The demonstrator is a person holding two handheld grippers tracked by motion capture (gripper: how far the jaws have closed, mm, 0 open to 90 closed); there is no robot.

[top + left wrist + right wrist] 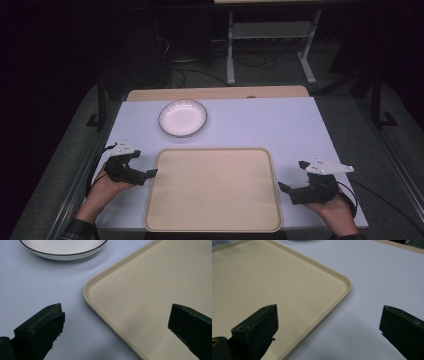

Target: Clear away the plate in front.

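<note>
Poised at the start, nothing gripped: left tongs [146, 165] and right tongs [294, 176] both spread apart, flanking the empty beige rectangular plastic tray [213, 189] on the white table [280, 125], likely calling next for a reach to the white dark-rimmed ceramic plate [183, 118] beyond.

Right claw [328, 327] spread wide, nothing between its jaws. Ahead and under the left jaw, beige tray [262, 280], rounded corner between the jaws. Elsewhere, pale worktop [382, 272].

White table [300, 125] w/ beige tray [213, 187] near edge, plate [182, 117] behind it.
</note>
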